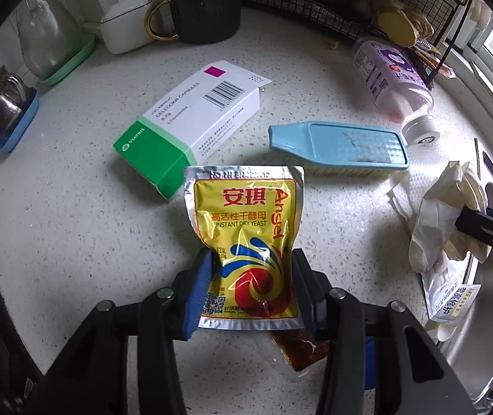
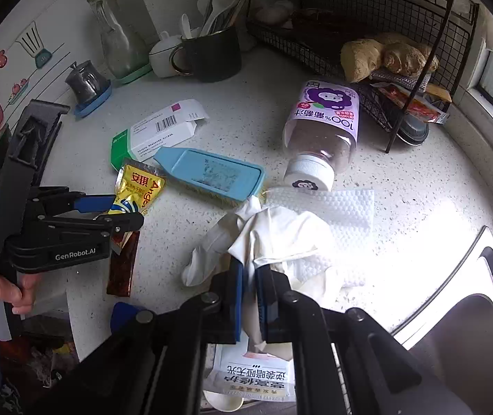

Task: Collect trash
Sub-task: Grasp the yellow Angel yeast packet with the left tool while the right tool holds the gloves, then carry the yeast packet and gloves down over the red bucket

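Observation:
My left gripper [image 1: 251, 285] is shut on a yellow yeast packet [image 1: 248, 242], held just above the speckled counter; the packet also shows in the right wrist view [image 2: 139, 186]. A brown sauce sachet [image 1: 300, 346] lies under it. My right gripper [image 2: 250, 297] is shut on a white rubber glove [image 2: 274, 238], which lies over a white paper towel [image 2: 343, 204]; the glove also shows in the left wrist view [image 1: 443, 214]. A white and green medicine box [image 1: 191, 121], a purple juice bottle [image 2: 326, 128] on its side and a white sachet [image 2: 257, 373] lie on the counter.
A blue scrub brush [image 1: 340, 145] lies mid-counter. A black mug with utensils [image 1: 205, 7], a white jar [image 1: 127, 20], a glass carafe [image 1: 47, 31] and a metal pot [image 1: 2, 100] line the back. A wire rack with ginger [image 2: 384, 55] stands back right. A steel sink [image 2: 467, 328] is at right.

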Demonstrator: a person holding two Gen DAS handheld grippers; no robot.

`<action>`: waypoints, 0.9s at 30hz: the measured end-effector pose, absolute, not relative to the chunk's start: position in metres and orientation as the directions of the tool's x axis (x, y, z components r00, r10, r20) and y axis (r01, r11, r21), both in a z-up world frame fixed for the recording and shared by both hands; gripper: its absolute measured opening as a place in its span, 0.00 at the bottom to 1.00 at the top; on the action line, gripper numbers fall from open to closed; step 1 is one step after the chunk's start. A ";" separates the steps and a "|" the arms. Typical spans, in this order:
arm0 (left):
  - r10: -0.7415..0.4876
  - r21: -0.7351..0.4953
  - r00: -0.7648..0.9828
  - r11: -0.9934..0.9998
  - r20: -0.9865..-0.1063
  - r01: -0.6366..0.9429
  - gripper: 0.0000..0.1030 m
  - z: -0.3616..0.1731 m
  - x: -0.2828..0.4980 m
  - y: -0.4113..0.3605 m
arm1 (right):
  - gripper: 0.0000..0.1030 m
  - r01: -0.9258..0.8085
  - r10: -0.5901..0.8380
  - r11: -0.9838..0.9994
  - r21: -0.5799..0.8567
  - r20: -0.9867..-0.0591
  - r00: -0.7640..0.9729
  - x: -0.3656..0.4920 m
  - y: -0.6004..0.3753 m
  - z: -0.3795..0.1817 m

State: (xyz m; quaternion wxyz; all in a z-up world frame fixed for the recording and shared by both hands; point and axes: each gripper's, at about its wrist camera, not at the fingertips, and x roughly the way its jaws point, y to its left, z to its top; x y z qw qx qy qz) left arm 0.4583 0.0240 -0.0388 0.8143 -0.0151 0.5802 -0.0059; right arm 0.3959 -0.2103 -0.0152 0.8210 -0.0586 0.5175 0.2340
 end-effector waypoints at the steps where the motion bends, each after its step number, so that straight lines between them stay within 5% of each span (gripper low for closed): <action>1: -0.029 -0.032 0.334 0.999 -0.942 -0.003 0.42 -0.034 0.451 0.023 | 0.06 -0.450 0.323 0.882 0.142 -0.876 0.358 0.394 -0.209 -0.013; 17: -0.066 -0.053 0.477 0.998 -0.877 0.040 0.42 0.054 0.343 0.037 | 0.06 -0.558 0.397 0.819 0.133 -0.833 0.384 0.330 -0.174 0.047; 27: -0.066 -0.084 0.506 0.996 -0.860 -0.013 0.42 0.058 0.240 0.062 | 0.06 -0.624 0.419 0.770 0.130 -0.841 0.342 0.259 -0.132 0.053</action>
